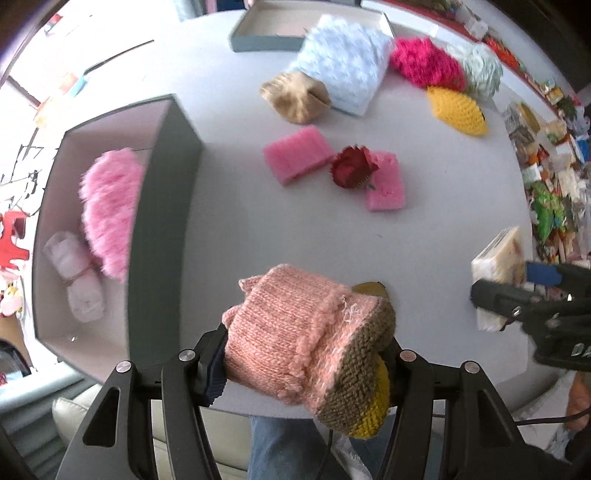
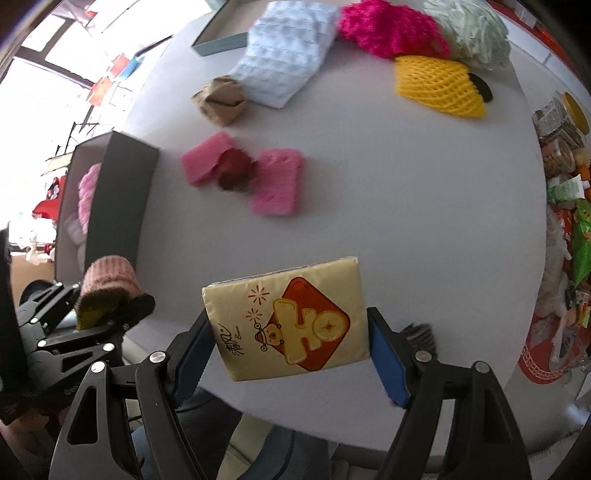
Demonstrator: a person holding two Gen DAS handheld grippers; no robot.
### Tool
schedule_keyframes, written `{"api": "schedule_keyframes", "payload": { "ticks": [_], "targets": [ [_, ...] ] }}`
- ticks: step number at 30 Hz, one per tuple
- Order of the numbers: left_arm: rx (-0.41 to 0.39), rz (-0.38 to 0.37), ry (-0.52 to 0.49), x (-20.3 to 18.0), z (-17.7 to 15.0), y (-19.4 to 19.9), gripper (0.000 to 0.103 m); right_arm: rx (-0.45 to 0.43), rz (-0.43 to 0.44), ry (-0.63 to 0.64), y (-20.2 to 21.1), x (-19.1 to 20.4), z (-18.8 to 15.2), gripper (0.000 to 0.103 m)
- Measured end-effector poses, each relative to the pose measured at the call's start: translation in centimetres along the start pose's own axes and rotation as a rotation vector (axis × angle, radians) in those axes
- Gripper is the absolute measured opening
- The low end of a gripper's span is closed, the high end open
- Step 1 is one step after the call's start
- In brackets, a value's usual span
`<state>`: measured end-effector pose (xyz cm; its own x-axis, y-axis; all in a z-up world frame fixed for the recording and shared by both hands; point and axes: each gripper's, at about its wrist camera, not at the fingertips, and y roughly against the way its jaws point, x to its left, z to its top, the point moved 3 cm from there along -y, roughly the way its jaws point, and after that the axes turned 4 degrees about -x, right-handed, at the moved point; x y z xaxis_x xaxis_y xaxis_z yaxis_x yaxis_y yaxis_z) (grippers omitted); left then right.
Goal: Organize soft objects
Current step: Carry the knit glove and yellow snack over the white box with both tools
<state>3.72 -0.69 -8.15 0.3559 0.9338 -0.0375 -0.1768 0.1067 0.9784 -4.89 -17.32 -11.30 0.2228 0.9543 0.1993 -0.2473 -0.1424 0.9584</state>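
Note:
My left gripper [image 1: 306, 354] is shut on a pink knitted sock with a brown and yellow toe [image 1: 295, 343], held above the table's near edge, right of the dark open box [image 1: 166, 229]. The box holds a fluffy pink item [image 1: 110, 214] and a rolled white cloth [image 1: 81, 273]. My right gripper [image 2: 291, 343] is shut on a yellow tissue pack [image 2: 288, 321], held over the table's near side. The left gripper with the sock [image 2: 107, 284] shows at the left of the right wrist view, and the right gripper with the pack [image 1: 498, 266] shows at the right of the left wrist view.
On the round grey table [image 1: 258, 240] lie two pink sponges [image 1: 295, 158] with a red fabric rose [image 1: 352, 166], a tan sock [image 1: 295, 96], a light blue blanket [image 1: 343, 62], magenta yarn [image 1: 424, 62], pale green yarn [image 1: 480, 70], a yellow knit piece [image 1: 458, 110] and a shallow tray [image 1: 273, 33].

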Motion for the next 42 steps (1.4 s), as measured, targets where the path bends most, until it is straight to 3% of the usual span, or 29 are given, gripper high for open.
{"api": "schedule_keyframes", "payload": {
  "ticks": [1, 9, 19, 29, 42],
  "targets": [
    [-0.01, 0.002, 0.01, 1.2, 1.0, 0.5, 0.062, 0.006, 0.006, 0.005, -0.7, 0.3, 0.4, 0.081],
    [-0.074, 0.039, 0.124, 7.2, -0.8, 3.1, 0.062, 0.022, 0.018, 0.087, -1.6, 3.8, 0.2, 0.081],
    [-0.156, 0.084, 0.178, 15.2, -1.0, 5.0, 0.062, -0.043, 0.03, 0.089, -1.2, 9.1, 1.8, 0.081],
    [-0.151, 0.072, 0.232, 23.7, -1.0, 4.0, 0.062, -0.069, 0.019, 0.074, -2.7, 16.8, 2.9, 0.082],
    [-0.145, 0.047, 0.241, 27.2, -0.9, 1.7, 0.062, -0.048, -0.017, 0.212, -4.1, 26.3, 5.7, 0.082]
  ]
}}
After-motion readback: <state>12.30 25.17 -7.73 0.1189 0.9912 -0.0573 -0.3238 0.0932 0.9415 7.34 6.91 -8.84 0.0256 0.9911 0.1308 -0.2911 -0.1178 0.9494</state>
